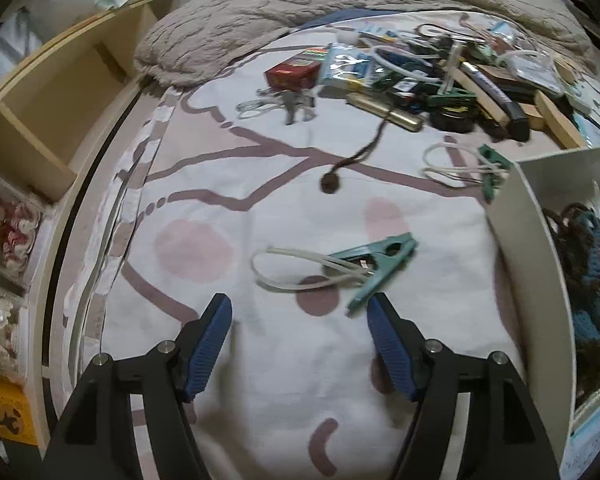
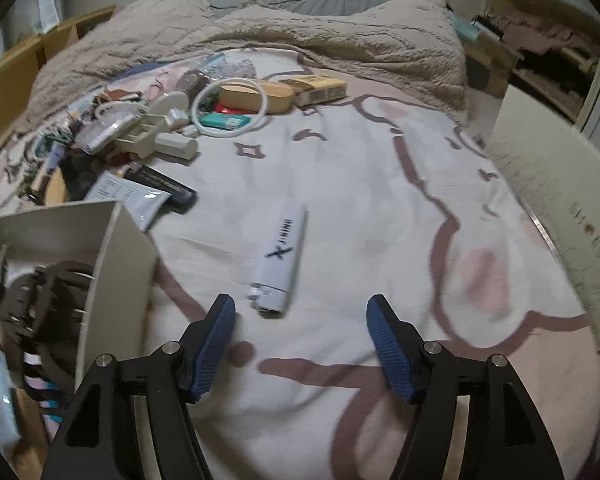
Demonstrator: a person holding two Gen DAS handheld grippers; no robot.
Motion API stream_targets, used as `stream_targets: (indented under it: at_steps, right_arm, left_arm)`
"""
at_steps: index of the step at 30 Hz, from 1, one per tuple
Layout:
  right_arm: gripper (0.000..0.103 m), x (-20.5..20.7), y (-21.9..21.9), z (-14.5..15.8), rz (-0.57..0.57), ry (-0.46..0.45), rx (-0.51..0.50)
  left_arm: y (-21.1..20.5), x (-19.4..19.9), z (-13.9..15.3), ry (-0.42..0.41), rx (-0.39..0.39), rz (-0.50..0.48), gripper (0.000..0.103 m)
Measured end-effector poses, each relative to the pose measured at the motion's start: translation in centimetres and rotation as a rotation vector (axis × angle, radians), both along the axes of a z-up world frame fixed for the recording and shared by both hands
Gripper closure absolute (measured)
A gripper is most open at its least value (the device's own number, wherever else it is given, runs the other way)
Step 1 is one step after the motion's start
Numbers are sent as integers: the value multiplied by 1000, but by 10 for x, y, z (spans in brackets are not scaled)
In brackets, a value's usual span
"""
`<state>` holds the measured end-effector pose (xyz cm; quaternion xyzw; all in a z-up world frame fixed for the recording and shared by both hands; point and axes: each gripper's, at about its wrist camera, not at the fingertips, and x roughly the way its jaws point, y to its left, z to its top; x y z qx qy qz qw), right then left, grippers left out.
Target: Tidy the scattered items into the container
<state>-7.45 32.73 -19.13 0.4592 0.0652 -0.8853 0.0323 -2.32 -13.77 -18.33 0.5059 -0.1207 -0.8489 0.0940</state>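
Both pairs of blue-padded fingers stand spread wide, holding nothing. Just beyond the left gripper [image 1: 299, 316] lies a teal clothespin [image 1: 380, 266] with a white cord loop, nearest its right finger. Ahead of the right gripper [image 2: 301, 316] lies a white tube [image 2: 280, 258], closer to its left finger. The white container [image 1: 528, 248] sits right in the left view, left in the right view; only the left view shows keys [image 1: 296, 102].

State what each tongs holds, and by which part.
Nothing. Left tongs gape before the teal clip; right tongs gape before the white tube.
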Motion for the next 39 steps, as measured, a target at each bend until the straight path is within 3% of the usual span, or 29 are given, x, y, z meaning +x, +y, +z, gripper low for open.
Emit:
stream_targets:
  at_steps: [10,17,22,23,26,29,39]
  right_arm:
    - [34,-3,8,4,0,-5,-45]
    - [29,-12,-8,-3,28,-18,-14]
    - [29,-15,-3,-5,14,-17,-1]
    - [29,-15,-1,-5,8,-13,11]
    - [29,-17,6,-4,-15,-5,40]
    - [28,-21,17,-4,-51,0,63]
    - [28,-37,49,-2,-158,1,43]
  left_arm:
    - [-24,-9,-1,28,33,108,32]
    - [-53,-11,4,47,156,228,28]
    - [-47,-4,11,70,305,194,28]
    - [-42,-5,11,63,303,174,28]
    - [-22,-6,8,36,196,110,28]
    - [-16,-6,3,11,123,99,28]
    - [-31,-14,-2,9,108,137,28]
